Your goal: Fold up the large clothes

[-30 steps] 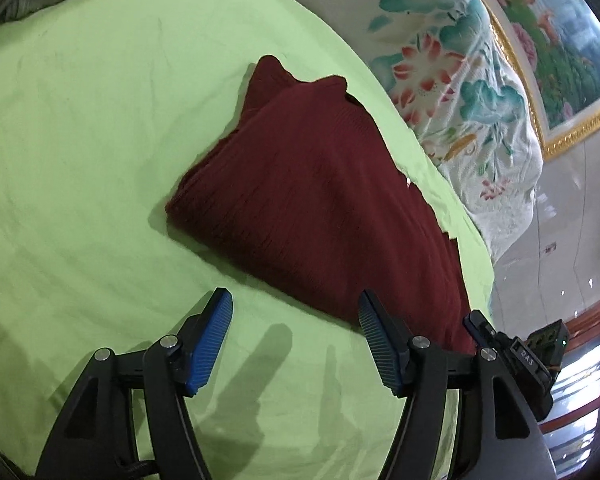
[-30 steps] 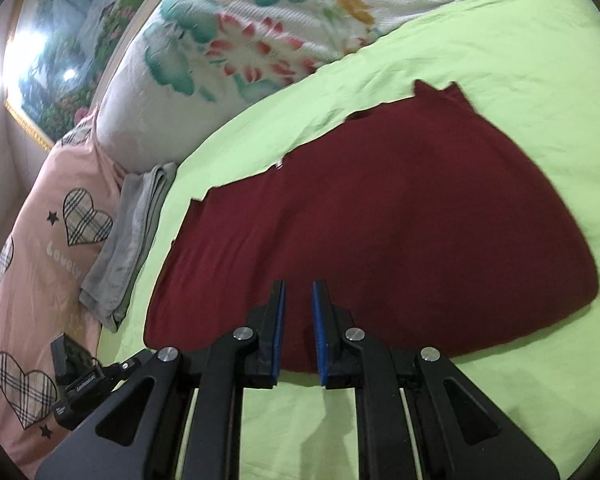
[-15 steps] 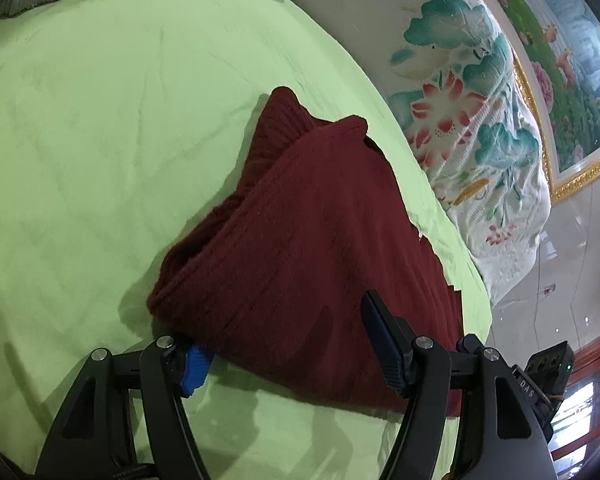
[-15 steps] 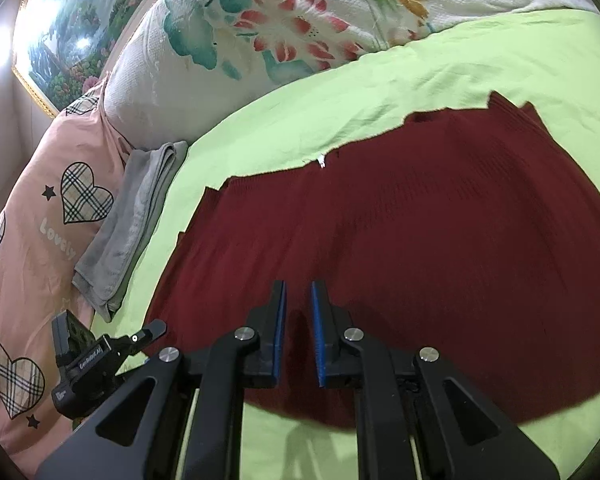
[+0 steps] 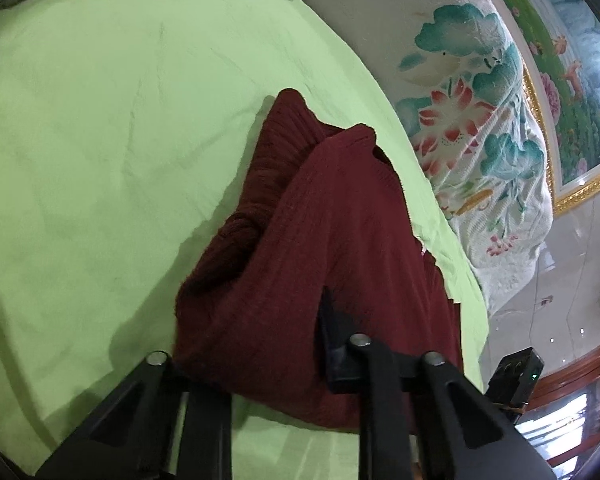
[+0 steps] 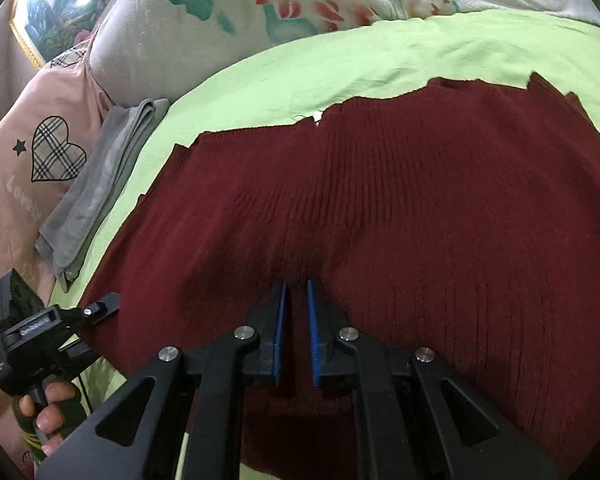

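Lying on the bed: a dark red sweater is spread on the green sheet, its far edge near the flower pillow.
Sweater shape: in the left wrist view one end of the sweater is bunched up and lifted into a soft hump, with a ribbed part folded under.
Left gripper: its fingers sit wide apart with the sweater's edge between them; one finger is hidden under the knit, so whether it squeezes the cloth cannot be told.
Right gripper: its two blue pads stand close with a thin gap, over the near part of the sweater; no cloth shows between them.
Person's hand: it holds the left gripper's handle at the bed's edge.
Nearby: a folded gray cloth lies beside the sweater, next to a pink heart blanket.
On the wall: a gold-framed picture hangs behind the flower pillow.
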Tool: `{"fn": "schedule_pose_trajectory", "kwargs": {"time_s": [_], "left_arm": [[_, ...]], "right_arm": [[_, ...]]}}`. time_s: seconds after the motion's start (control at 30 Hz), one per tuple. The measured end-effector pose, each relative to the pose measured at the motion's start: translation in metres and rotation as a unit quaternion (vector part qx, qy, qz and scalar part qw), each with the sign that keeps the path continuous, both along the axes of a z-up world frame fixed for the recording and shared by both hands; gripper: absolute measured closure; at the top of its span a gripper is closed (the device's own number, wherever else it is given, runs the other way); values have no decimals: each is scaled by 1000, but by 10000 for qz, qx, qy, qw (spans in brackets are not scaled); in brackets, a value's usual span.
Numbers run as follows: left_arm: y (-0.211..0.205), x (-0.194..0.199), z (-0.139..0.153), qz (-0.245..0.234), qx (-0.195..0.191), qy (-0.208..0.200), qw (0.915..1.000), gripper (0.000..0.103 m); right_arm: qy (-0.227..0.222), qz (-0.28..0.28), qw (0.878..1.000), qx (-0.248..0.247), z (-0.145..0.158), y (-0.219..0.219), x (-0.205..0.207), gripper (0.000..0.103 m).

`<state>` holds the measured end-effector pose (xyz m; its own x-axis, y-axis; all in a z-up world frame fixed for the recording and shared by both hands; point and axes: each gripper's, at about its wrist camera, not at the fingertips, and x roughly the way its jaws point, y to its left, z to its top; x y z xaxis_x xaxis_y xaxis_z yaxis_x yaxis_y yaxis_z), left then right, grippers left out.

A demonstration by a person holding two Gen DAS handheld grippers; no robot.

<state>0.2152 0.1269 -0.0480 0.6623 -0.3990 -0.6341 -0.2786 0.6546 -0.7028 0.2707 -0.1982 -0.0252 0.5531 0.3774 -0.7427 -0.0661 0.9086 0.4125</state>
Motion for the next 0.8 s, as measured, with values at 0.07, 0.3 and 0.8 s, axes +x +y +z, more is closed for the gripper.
{"fn": "schedule_pose_trajectory", "kwargs": {"time_s": [0.07, 0.3, 0.8], "left_arm": [[-4, 1, 10, -67, 121, -123, 9998, 91], [-48, 10, 74, -756, 505, -928, 9915, 94], [-249, 44, 61, -3020, 1146, -1042, 9406, 97]], "right_arm": [[6, 14, 10000, 87, -2, -2, 1, 94], [153, -43, 9979, 624, -5, -14, 3, 94], [349, -707, 9216, 3801, -8, -141, -11, 44]]}}
